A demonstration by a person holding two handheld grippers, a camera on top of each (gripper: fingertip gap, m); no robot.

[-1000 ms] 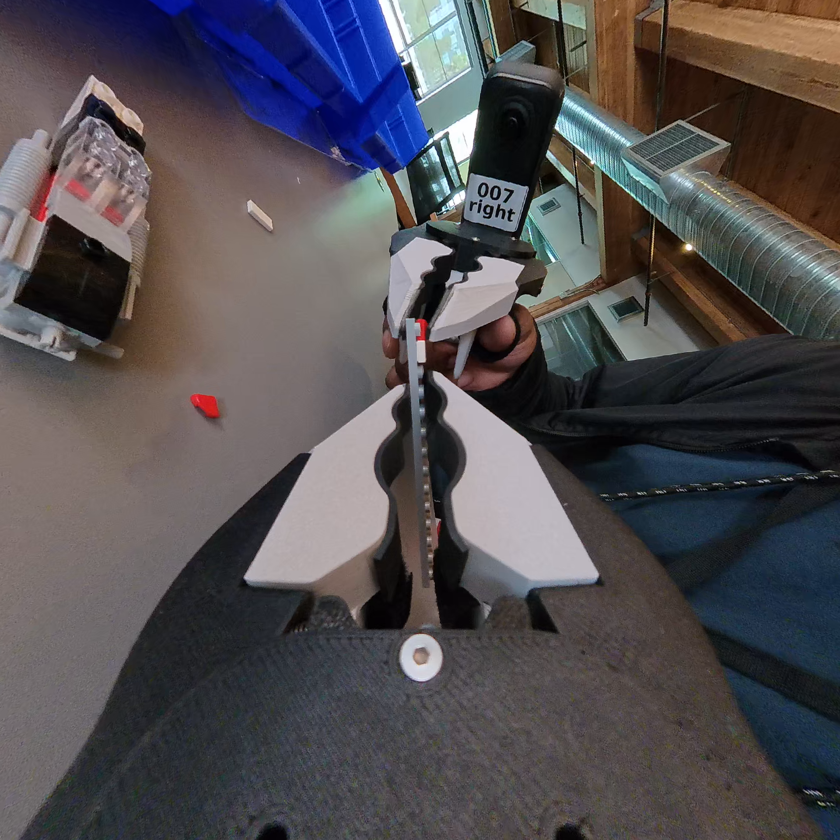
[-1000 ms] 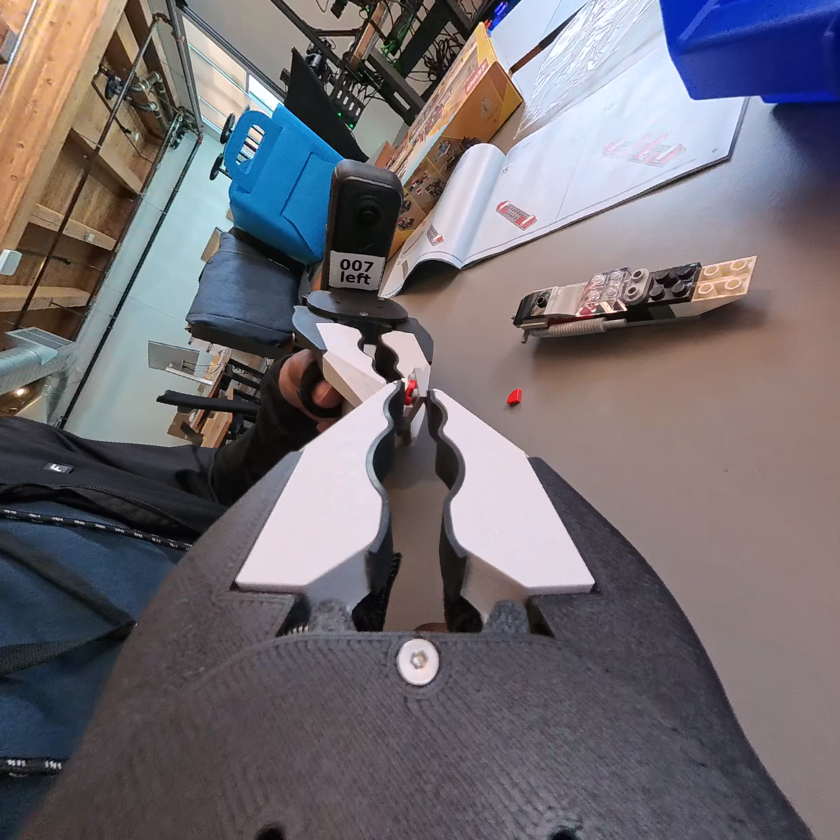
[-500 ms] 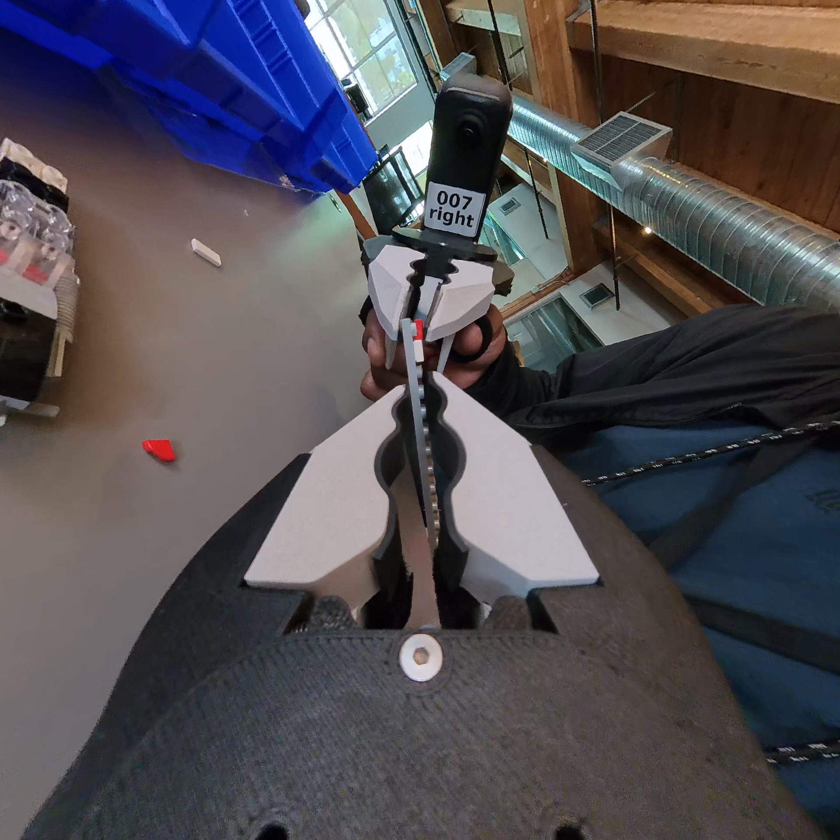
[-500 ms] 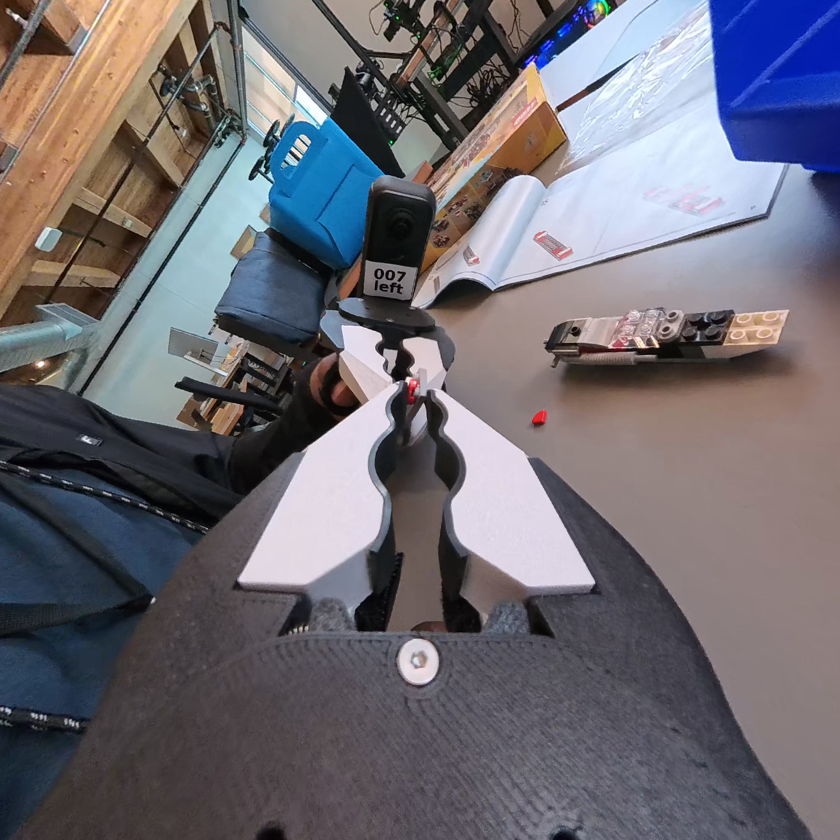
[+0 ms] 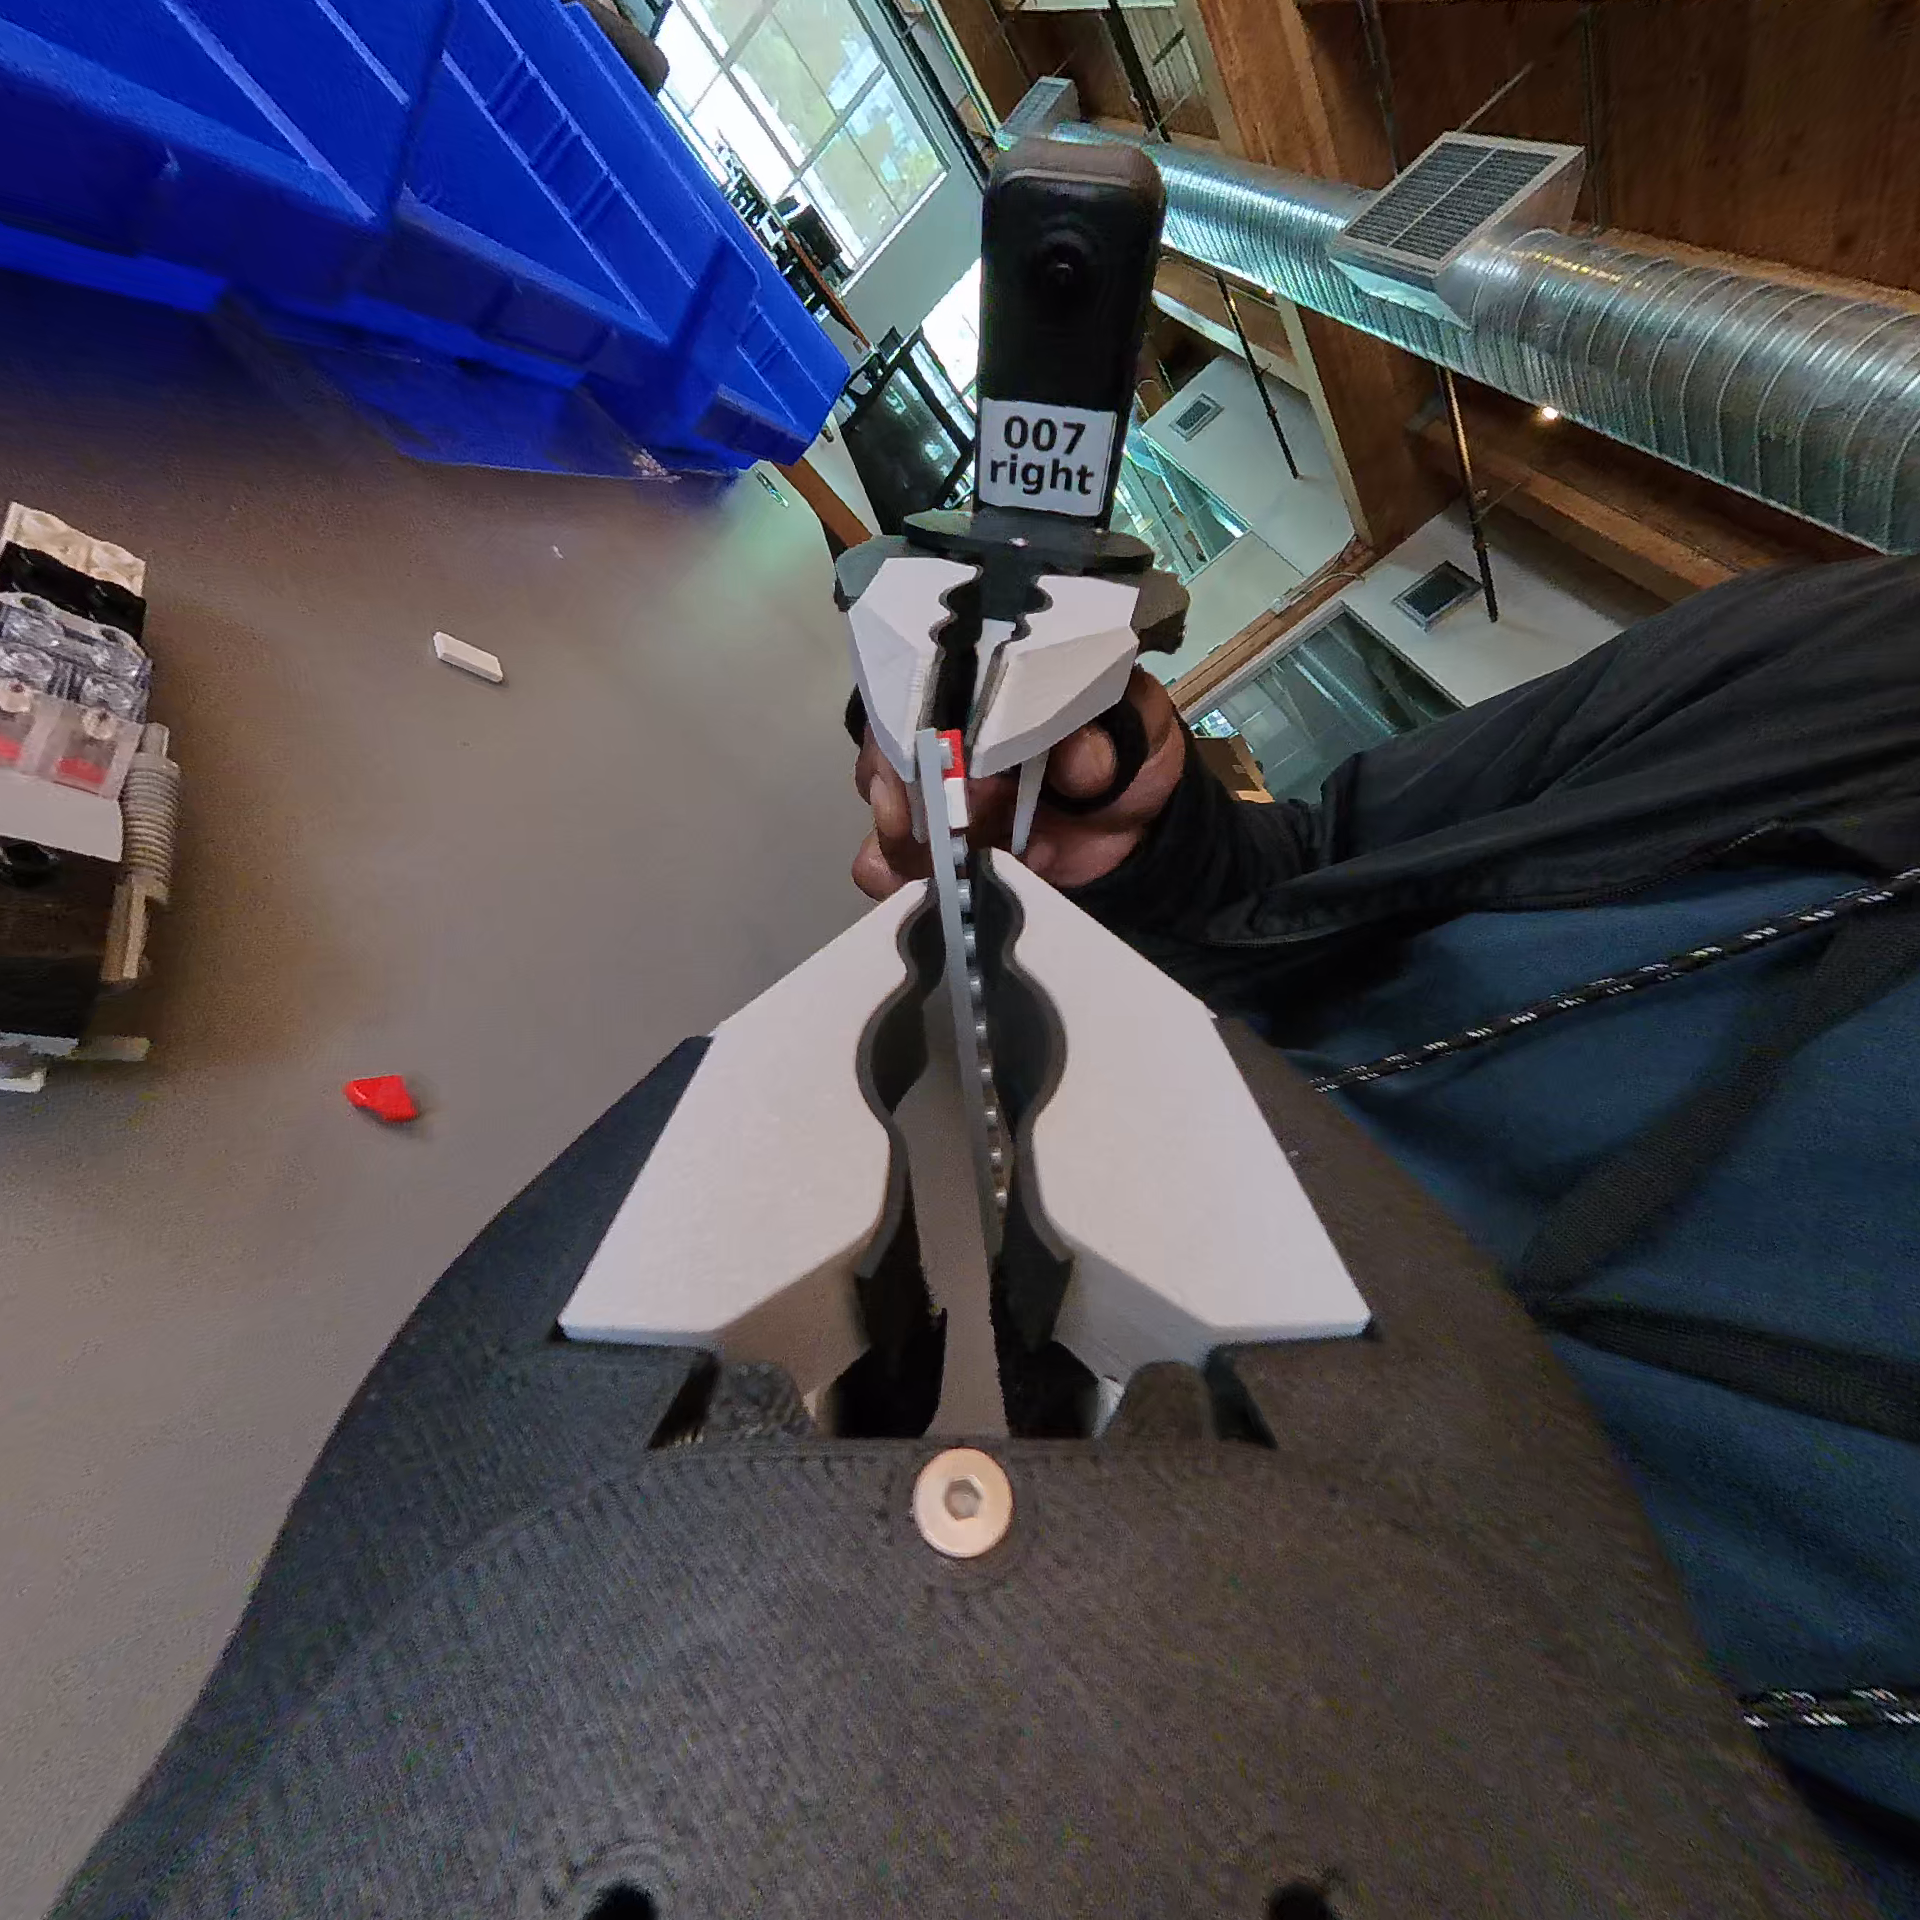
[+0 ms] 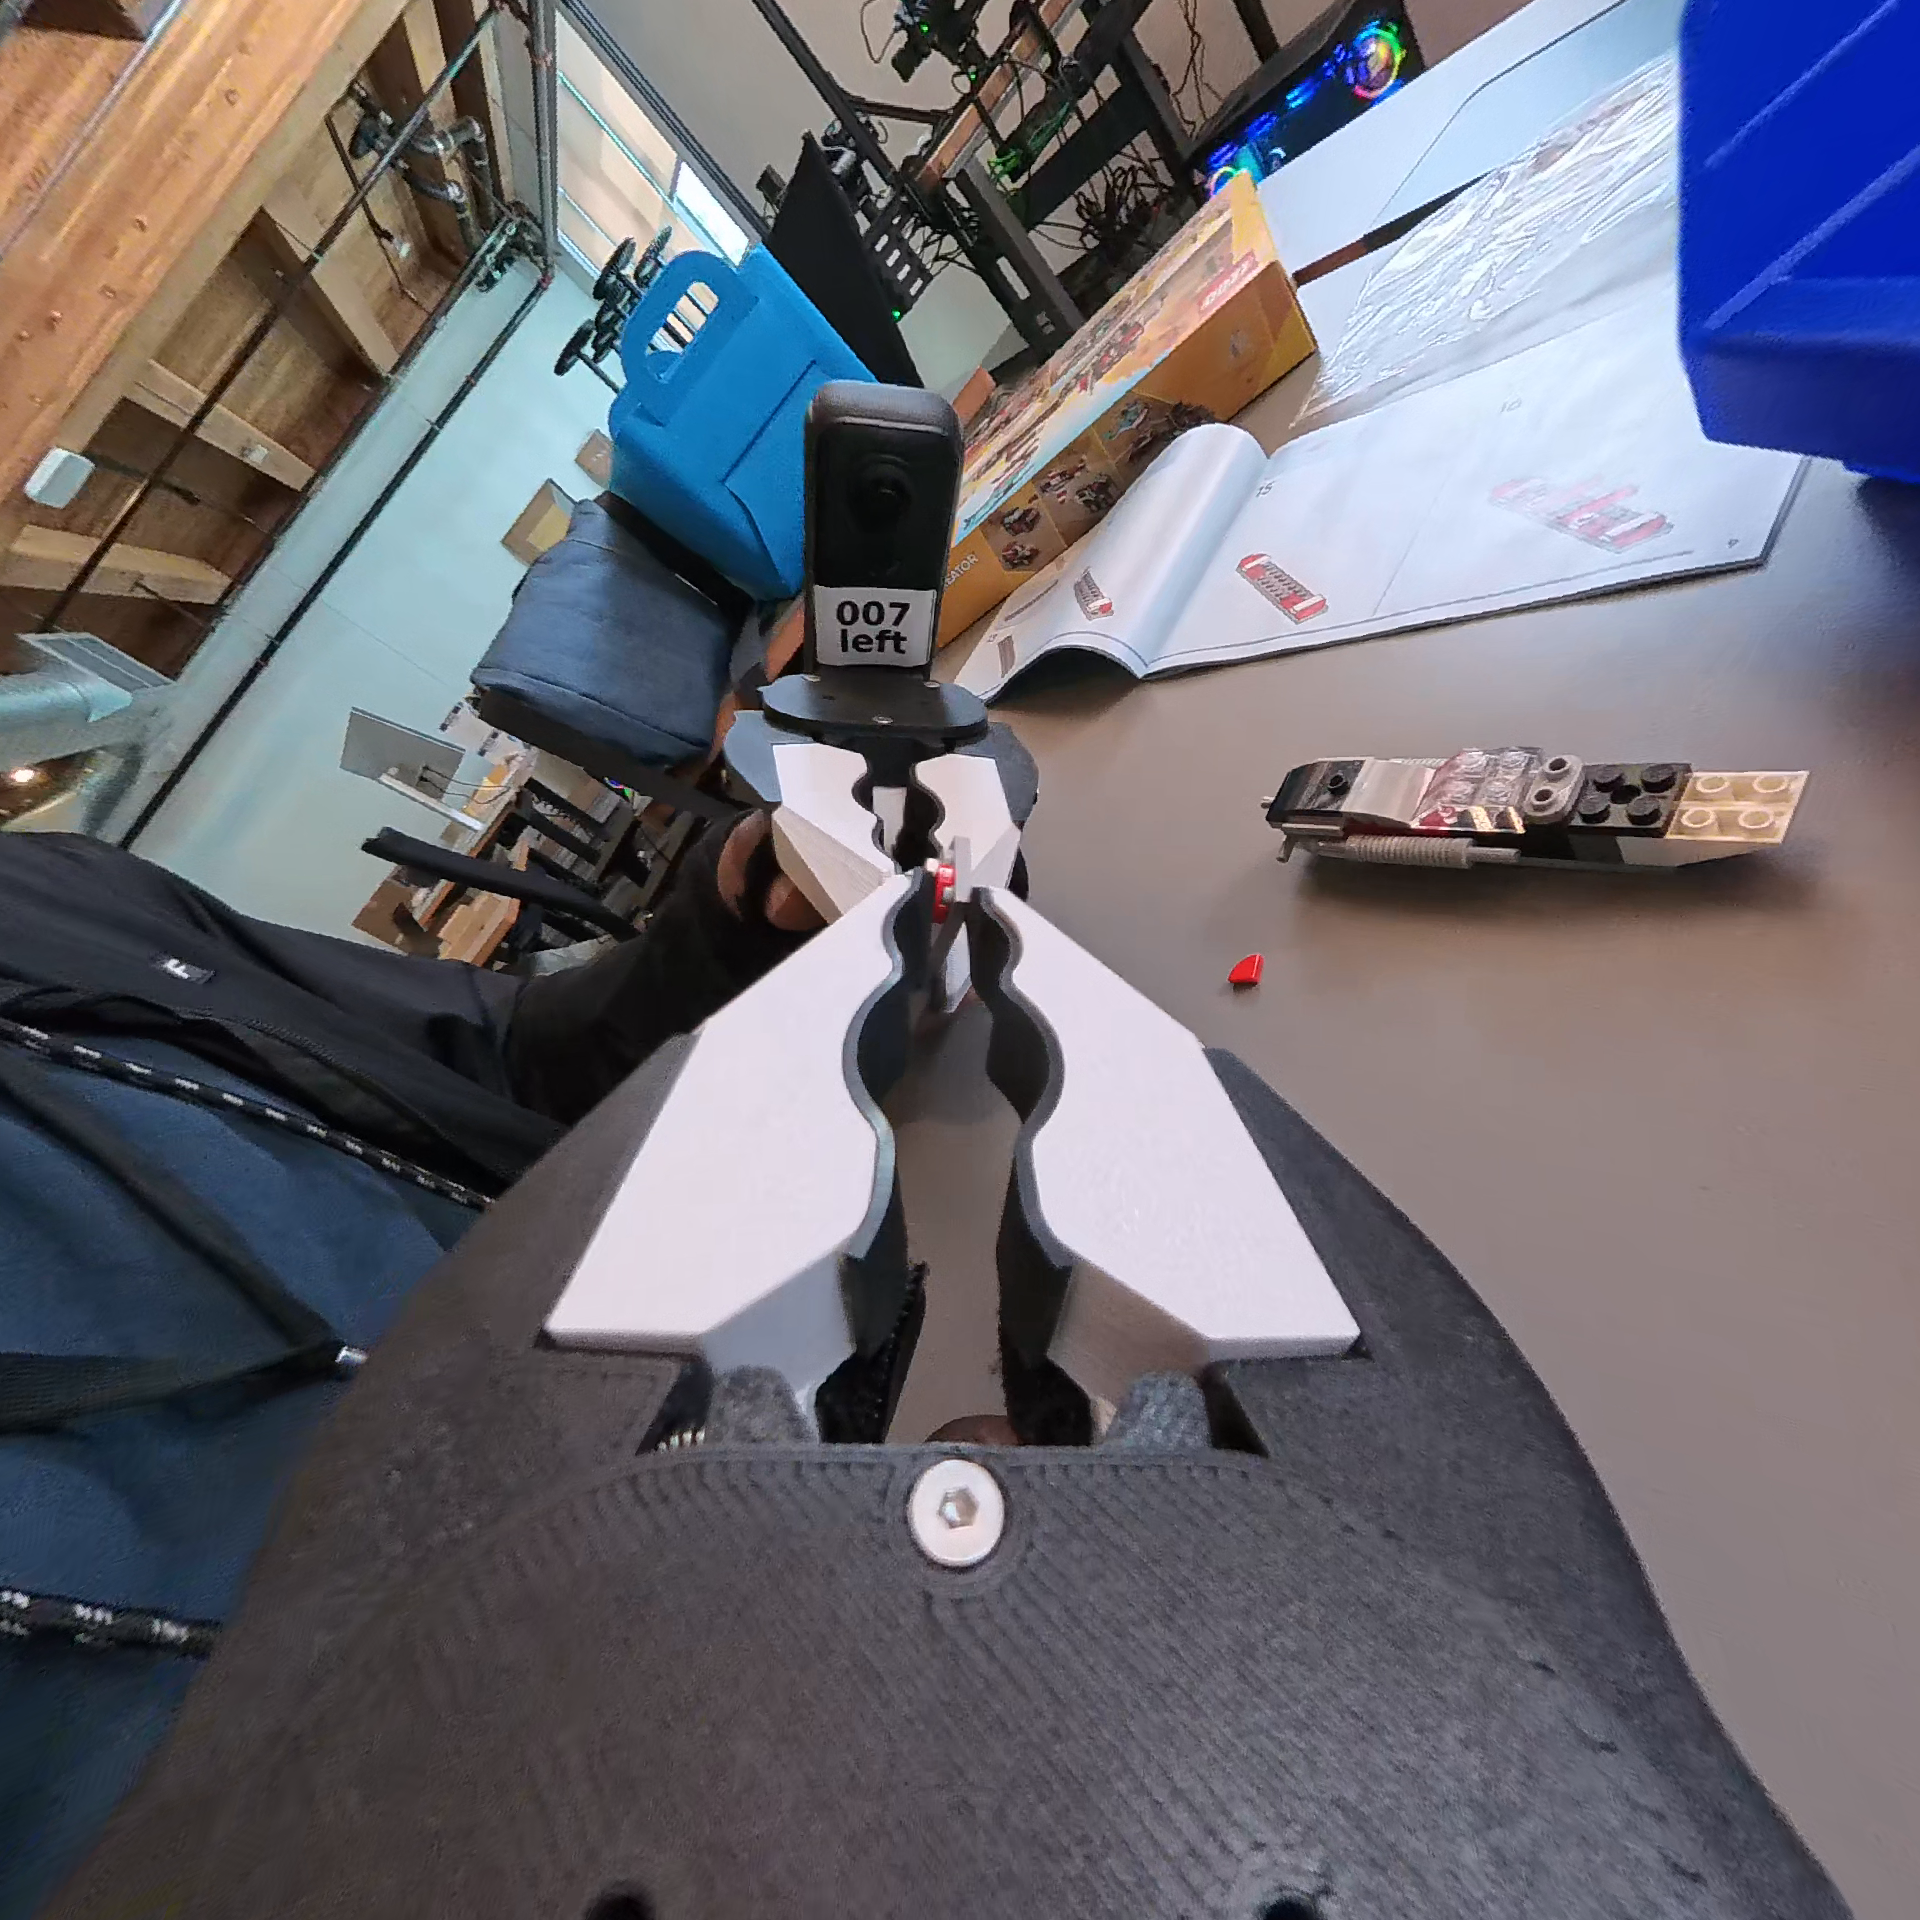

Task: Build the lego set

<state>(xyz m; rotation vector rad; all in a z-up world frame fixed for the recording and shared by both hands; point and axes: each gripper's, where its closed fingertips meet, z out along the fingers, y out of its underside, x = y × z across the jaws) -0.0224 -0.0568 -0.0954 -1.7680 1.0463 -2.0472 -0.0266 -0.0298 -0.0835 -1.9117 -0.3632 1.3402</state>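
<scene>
Left jaws clamp grey plate (image 5: 966,997); right jaws pinch red piece (image 6: 943,891).

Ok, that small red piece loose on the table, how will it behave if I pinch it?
The red piece looks tiny and probably very light, so a nudge may skid it across the smooth grey table. Its sloped, rounded side may slip out of a pinch.

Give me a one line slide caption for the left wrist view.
Left gripper clamps a long grey plate edge-on while the right gripper presses a small red piece onto its far end above the table.
</scene>
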